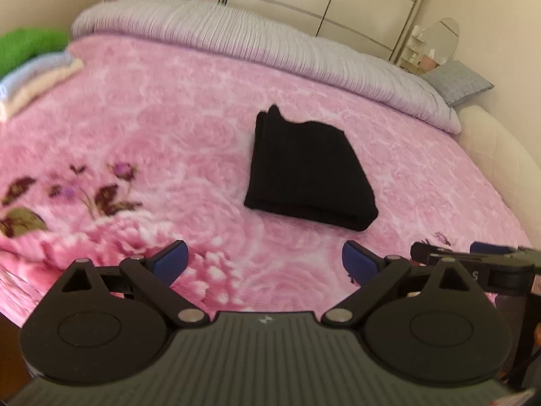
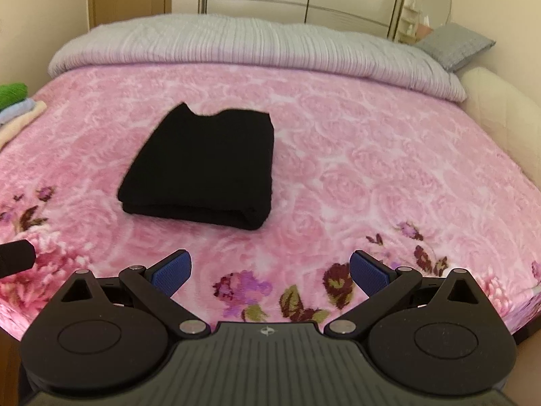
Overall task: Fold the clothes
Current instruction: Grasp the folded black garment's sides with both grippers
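A black garment [image 1: 309,169] lies folded into a neat rectangle on the pink floral blanket [image 1: 152,128]; it also shows in the right wrist view [image 2: 206,169]. My left gripper [image 1: 263,262] is open and empty, held above the blanket's near part, short of the garment. My right gripper [image 2: 270,272] is open and empty, also short of the garment, which lies ahead and to its left. The right gripper's fingers [image 1: 473,257] show at the right edge of the left wrist view.
A stack of folded clothes, green on top of blue and cream [image 1: 30,64], sits at the bed's far left, also in the right wrist view [image 2: 15,105]. A rolled grey quilt [image 2: 253,44] lines the far side. A grey pillow [image 2: 453,45] and white headboard [image 2: 500,108] are at right.
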A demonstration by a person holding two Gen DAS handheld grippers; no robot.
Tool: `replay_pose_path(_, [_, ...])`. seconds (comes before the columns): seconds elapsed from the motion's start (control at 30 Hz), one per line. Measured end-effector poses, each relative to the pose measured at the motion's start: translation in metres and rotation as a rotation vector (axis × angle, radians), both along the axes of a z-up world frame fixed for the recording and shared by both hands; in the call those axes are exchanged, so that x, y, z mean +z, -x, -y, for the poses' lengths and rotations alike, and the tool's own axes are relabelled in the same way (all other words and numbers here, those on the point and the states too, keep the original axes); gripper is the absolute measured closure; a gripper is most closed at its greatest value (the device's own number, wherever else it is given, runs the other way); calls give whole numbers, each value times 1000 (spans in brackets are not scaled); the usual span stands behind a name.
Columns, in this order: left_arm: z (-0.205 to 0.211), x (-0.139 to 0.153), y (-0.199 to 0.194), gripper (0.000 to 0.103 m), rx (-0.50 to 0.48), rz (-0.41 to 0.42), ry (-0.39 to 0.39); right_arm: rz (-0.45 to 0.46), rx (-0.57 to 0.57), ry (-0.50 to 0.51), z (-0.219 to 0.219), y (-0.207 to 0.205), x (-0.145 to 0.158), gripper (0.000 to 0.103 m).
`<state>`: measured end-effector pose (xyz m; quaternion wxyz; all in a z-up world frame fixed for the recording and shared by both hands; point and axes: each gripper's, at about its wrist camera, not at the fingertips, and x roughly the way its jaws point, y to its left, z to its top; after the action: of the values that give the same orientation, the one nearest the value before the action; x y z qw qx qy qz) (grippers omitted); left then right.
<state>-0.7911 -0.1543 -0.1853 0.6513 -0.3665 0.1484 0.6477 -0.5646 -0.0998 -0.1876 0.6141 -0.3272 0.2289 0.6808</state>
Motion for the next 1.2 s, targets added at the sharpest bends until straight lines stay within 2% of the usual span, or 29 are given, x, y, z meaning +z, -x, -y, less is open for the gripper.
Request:
replay_pose_path(0.27, [-47,-28,6,7,7,41,68,34,-27,76,-39,-2,-31,0])
replay_pose_path(0.37, [-66,-40,16,7,-2,110,79,-9,-10,95,-52,-9,-41,0])
replay_pose_path(0.43, [-78,-48,33,7,16,219,67,-131,31,91,-61,-22,-44,0])
replay_pose_path(0.5, [-91,-56,50,8,39,332,59,-314,58,114,-72,-44,-47,0])
replay_pose_path(0.6, [-113,-67,68,10,61,449,65,-592,6,185,-97,-80,-60,0])
replay_pose_path(0.7, [-138,-83,79,14,55,570,96,-821,-58,248,-121,-109,-82,0])
replay_pose_path(0.8, [-161,-102,82,29,53,635,151,-914,-84,279,-141,-117,-94,7])
replay_pose_path(0.87, [-174,-113,82,33,47,651,188,-966,-100,299,-153,-122,-102,12])
replay_pose_path(0.97, [-189,-127,79,33,50,650,233,-966,-105,319,-163,-118,-111,12])
replay_pose_path(1.1, [-199,-135,79,33,39,675,233,-981,-111,342,-173,-117,-124,16])
replay_pose_path(1.2, [-207,-142,80,35,34,726,234,-1012,-119,360,-181,-117,-134,22])
